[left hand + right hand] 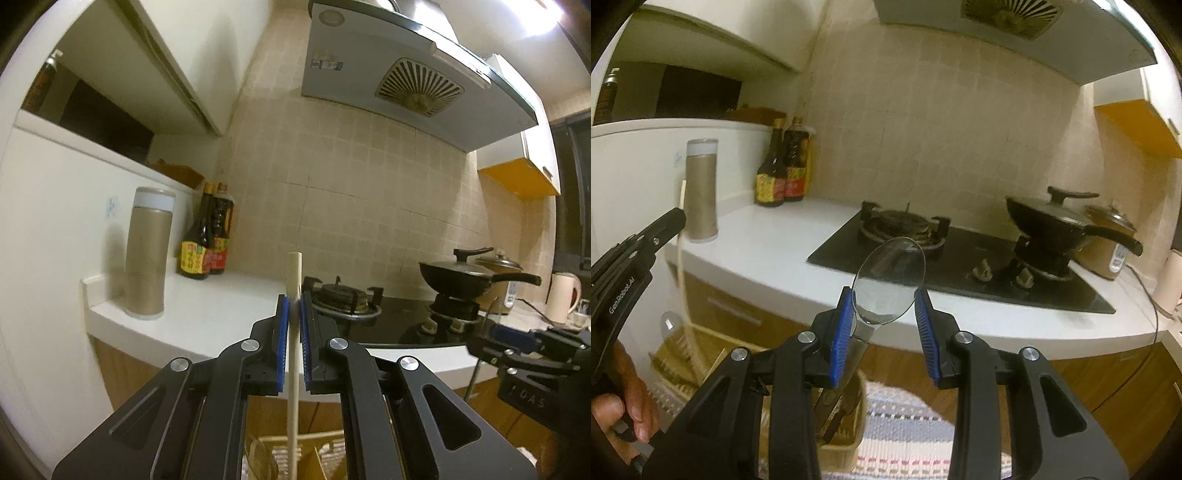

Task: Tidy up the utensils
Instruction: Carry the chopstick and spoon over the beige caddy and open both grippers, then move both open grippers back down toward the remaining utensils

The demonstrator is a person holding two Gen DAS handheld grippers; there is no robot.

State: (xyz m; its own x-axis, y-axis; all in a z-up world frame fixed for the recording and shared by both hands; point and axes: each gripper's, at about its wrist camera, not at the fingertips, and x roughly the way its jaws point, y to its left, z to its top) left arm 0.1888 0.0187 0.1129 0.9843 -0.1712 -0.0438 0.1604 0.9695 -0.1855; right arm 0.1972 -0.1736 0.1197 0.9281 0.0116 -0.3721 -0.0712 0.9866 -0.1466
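Note:
In the left wrist view my left gripper is shut on a pale wooden chopstick. The stick stands upright and runs down toward a woven basket. My right gripper is shut on a metal spoon. The spoon's bowl stands up between the blue pads, and its handle slants down toward another woven basket that holds dark utensils. The left gripper also shows at the left edge of the right wrist view, with the chopstick blurred below it. The right gripper shows at the right of the left wrist view.
A white counter carries a tall gold canister, two sauce bottles and a black gas hob with a lidded black pan. Wooden cabinets lie below it. A striped mat covers the floor. A hand holds the left gripper.

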